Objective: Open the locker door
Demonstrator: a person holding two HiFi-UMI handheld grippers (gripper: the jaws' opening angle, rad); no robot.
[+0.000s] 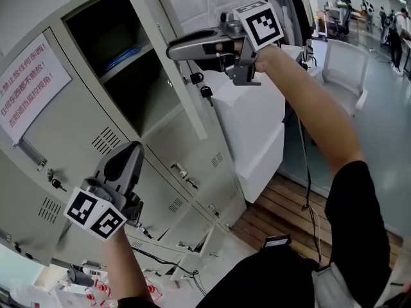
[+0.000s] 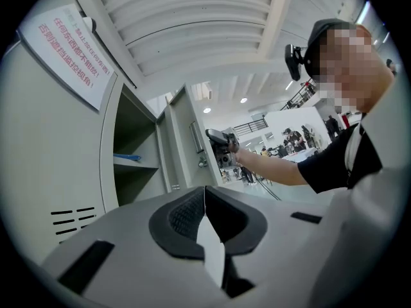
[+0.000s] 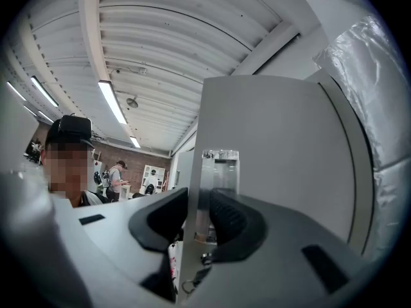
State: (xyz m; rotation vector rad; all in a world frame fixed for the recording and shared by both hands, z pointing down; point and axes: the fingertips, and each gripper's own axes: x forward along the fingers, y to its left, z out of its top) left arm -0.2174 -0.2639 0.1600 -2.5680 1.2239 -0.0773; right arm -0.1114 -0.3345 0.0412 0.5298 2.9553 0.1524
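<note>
Locker door (image 1: 154, 18) stands well out from the upper compartment (image 1: 122, 50) of the locker bank (image 1: 83, 140), its long axis upright. The right hand-held gripper (image 1: 174, 49) reaches level across it, jaws clamped on the free edge beside the handle (image 3: 220, 172), so it is plainly the nearer one. The left hand-held gripper (image 1: 133, 147) hangs low before the shut lower doors (image 1: 186, 165), jaws pressed together on nothing, well apart. Opening wider looks a matter of drawing that edge further from the compartment.

We find the upper compartment (image 1: 149, 94) open at the front. Its shelf (image 1: 126, 61) splits the space, and the swung-out locker door (image 1: 185, 108) walls off its right side.
</note>
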